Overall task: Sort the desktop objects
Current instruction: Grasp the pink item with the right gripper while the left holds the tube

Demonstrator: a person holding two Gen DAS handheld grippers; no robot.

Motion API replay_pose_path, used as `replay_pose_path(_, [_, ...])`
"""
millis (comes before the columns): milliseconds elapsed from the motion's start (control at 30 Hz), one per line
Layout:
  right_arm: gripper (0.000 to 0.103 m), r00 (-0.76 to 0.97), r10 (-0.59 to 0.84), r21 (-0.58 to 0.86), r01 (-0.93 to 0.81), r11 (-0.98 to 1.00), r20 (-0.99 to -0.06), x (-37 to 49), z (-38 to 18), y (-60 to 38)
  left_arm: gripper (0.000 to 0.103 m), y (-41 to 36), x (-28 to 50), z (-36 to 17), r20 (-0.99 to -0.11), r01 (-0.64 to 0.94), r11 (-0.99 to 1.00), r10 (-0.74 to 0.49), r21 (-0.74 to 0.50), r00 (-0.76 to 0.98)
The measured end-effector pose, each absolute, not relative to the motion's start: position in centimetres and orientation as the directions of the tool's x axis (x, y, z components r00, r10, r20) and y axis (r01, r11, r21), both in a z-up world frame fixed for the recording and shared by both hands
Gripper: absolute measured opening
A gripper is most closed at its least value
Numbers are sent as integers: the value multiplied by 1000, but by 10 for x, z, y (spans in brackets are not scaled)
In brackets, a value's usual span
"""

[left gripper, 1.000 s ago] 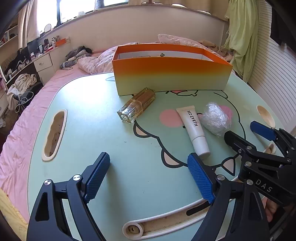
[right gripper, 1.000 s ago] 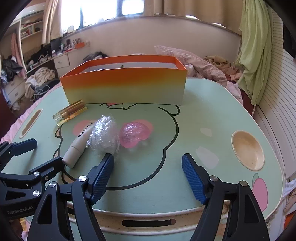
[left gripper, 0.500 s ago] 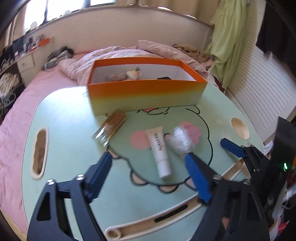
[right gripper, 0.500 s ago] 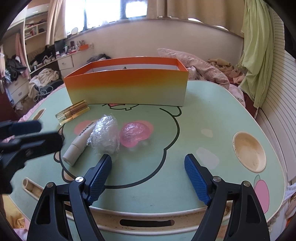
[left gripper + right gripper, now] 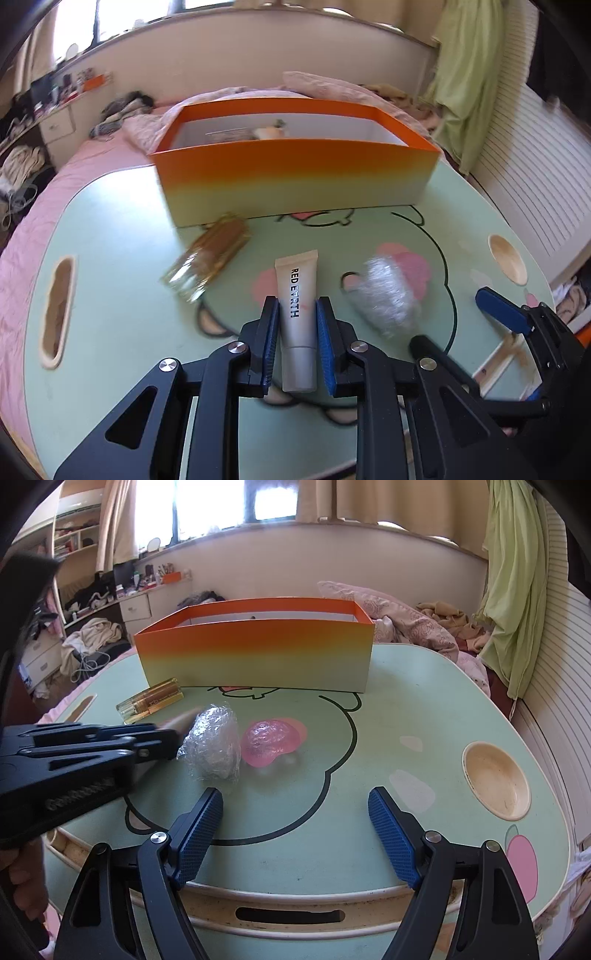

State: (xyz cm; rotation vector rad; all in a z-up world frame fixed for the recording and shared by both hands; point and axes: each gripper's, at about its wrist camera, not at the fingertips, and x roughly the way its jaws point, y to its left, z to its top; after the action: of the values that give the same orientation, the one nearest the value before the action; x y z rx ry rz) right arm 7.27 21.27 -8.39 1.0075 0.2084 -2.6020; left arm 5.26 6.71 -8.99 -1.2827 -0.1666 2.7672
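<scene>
Reaching low over the table (image 5: 110, 229) from the frame's bottom edge, my left gripper (image 5: 296, 345) is clamped on the tube (image 5: 297, 302) at centre, pads (image 5: 269, 343) pressing both its sides. My right gripper (image 5: 293, 830) hangs spread wide, touching nothing. Upper centre stands the box (image 5: 295, 177); the bottle (image 5: 207, 260) lies left of the tube, the wrap ball (image 5: 386, 295) right.
</scene>
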Motion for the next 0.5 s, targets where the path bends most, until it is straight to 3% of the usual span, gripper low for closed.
replay_pose_path(167, [80,-666,-296,22,387,-922,-685,66,-78,218,22,48,75,-79,-744,-2,-997,62,-81,-666])
replay_pose_path(300, [54,-633,-290,-2,418,-908,-718,50,-73,212,22,34,81,-80,-749,24,-994,65,-107,-659])
replay_pose_path(500, [54,-606,-308,-3,456,-890,-734,38,-70,197,22,31,84,-85,-747,21,-989,98,-148,-658])
